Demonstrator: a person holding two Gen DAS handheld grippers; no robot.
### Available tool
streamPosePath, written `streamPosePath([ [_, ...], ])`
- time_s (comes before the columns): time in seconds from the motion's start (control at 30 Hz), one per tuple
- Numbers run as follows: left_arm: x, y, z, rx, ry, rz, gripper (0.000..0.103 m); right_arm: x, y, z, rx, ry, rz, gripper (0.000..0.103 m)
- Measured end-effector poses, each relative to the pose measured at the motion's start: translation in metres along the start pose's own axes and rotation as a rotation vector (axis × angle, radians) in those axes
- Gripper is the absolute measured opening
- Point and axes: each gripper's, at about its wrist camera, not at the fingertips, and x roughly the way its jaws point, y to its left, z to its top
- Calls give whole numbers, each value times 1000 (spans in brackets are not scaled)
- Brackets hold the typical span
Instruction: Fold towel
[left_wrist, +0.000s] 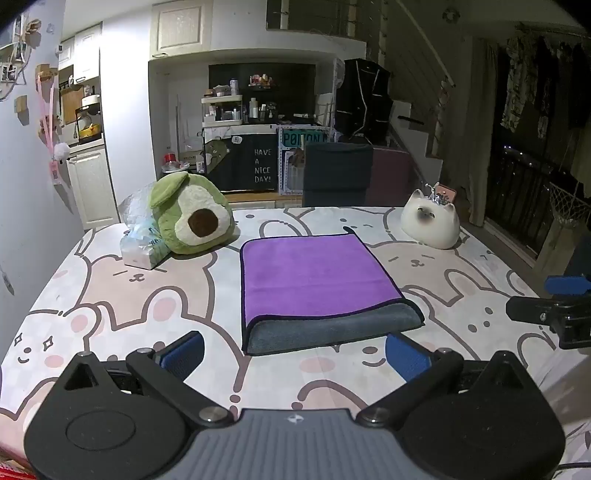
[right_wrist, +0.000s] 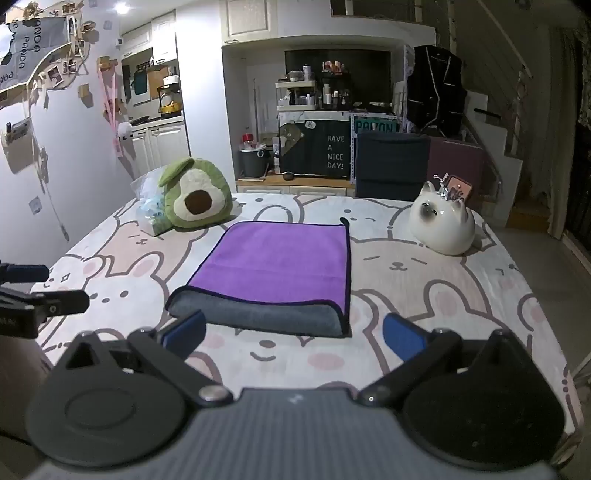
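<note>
A purple towel with a grey underside lies folded on the bunny-print table cover, its grey fold edge nearest me. It also shows in the right wrist view. My left gripper is open and empty, just in front of the fold edge. My right gripper is open and empty, also just short of the fold edge. The right gripper shows at the right edge of the left wrist view; the left gripper shows at the left edge of the right wrist view.
An avocado plush and a plastic tissue pack sit at the back left of the table. A white cat-shaped ceramic holder sits at the back right. A dark chair stands behind the table's far edge.
</note>
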Motion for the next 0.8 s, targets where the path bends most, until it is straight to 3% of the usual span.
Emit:
streamPosePath([
  [0.8,0,0,0,3,2,5,103,0,1,1,-10,2,-3,103],
])
